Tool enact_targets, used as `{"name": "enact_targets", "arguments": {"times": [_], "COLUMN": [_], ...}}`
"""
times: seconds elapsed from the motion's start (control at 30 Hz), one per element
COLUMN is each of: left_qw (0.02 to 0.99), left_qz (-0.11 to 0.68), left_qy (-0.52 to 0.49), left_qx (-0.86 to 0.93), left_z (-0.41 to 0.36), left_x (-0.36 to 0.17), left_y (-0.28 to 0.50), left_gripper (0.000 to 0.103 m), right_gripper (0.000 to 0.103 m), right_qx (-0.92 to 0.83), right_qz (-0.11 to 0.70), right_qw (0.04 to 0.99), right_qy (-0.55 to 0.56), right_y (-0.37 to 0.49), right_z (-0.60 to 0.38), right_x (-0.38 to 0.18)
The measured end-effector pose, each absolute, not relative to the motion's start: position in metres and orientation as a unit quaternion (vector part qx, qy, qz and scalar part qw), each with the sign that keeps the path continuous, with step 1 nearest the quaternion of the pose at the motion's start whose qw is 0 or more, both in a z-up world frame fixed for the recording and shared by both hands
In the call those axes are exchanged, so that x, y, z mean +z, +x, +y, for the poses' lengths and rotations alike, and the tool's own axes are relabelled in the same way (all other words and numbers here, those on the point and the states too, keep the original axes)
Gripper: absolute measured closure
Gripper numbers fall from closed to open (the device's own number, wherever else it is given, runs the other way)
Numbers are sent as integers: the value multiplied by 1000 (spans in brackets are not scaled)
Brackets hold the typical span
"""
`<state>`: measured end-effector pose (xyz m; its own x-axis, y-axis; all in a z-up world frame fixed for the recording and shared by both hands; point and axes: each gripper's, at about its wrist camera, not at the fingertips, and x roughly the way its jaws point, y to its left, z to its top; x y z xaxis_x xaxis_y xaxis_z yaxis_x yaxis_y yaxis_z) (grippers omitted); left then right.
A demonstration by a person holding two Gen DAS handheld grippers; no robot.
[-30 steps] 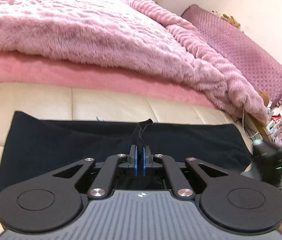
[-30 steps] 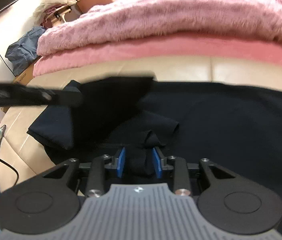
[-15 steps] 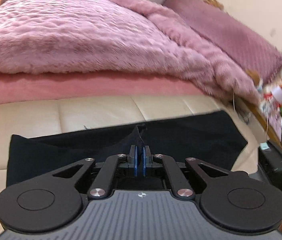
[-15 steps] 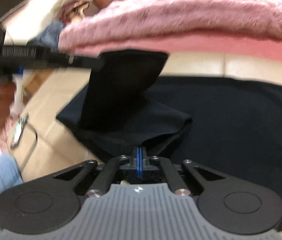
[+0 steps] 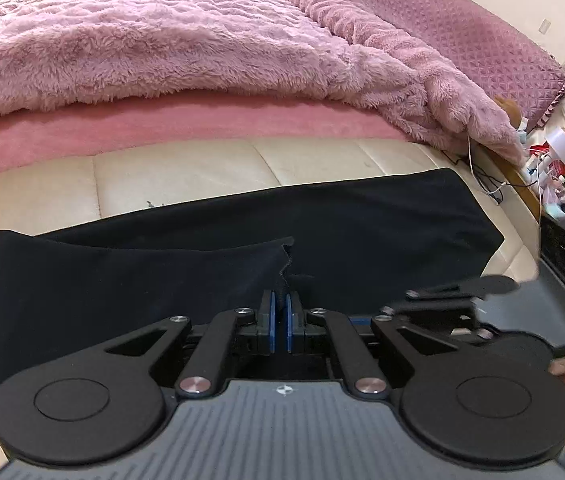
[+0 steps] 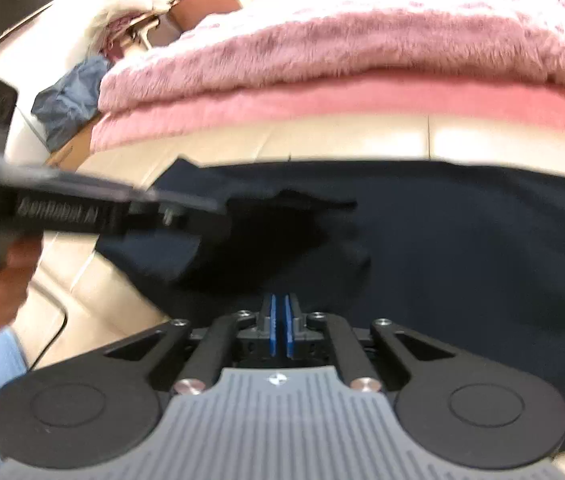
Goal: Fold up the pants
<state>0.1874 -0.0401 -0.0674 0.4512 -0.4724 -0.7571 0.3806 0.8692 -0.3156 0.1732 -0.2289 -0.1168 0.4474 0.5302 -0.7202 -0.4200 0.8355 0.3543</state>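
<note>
Dark navy pants (image 5: 362, 224) lie spread on a cream padded surface (image 5: 186, 172); they also fill the right wrist view (image 6: 462, 240). My left gripper (image 5: 278, 300) is shut on an edge of the pants, holding a lifted flap (image 5: 142, 268) over the lower layer. My right gripper (image 6: 281, 304) is shut on the pants edge close to the left one. The left gripper's body (image 6: 82, 208) crosses the right wrist view from the left, blurred, with pants fabric hanging from it. The right gripper's body (image 5: 462, 304) shows at the right of the left wrist view.
A fluffy pink blanket (image 5: 162, 40) over a pink sheet (image 6: 322, 100) rises behind the cream surface. A purple headboard cushion (image 5: 462, 28) and clutter with cables (image 5: 542, 160) sit at the right. Blue clothing (image 6: 70, 100) and boxes lie at the left.
The right gripper closed on the pants edge. Both grippers have carried the fabric across, so a flap now lies over the lower layer, and the two grippers have come close together.
</note>
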Motion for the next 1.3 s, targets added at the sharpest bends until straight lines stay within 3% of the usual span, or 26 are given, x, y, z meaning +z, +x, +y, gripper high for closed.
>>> {"name": "enact_targets", "arguments": {"times": [0.23, 0.6, 0.8, 1.1, 1.3], "left_qw": [846, 847, 819, 796, 775], "left_qz": [465, 455, 494, 534, 559], "left_qy": [-32, -20, 7, -33, -71], "left_qx": [-259, -274, -292, -283, -287], "left_z": [-42, -50, -78, -72, -64], "left_x": [-67, -53, -84, -116, -126], "left_y": [184, 179, 177, 181, 183], "left_gripper": [99, 99, 100, 100, 94], "right_gripper": [102, 103, 103, 103, 100], "right_qx": [277, 264, 259, 260, 240], "right_qz": [509, 506, 506, 505, 506], "right_qw": [815, 819, 820, 820, 825], "right_qy": [30, 64, 68, 68, 73], "right_y": [189, 166, 167, 166, 163], "right_z": [-201, -219, -216, -222, -236], "right_x": [-143, -156, -158, -157, -150]}}
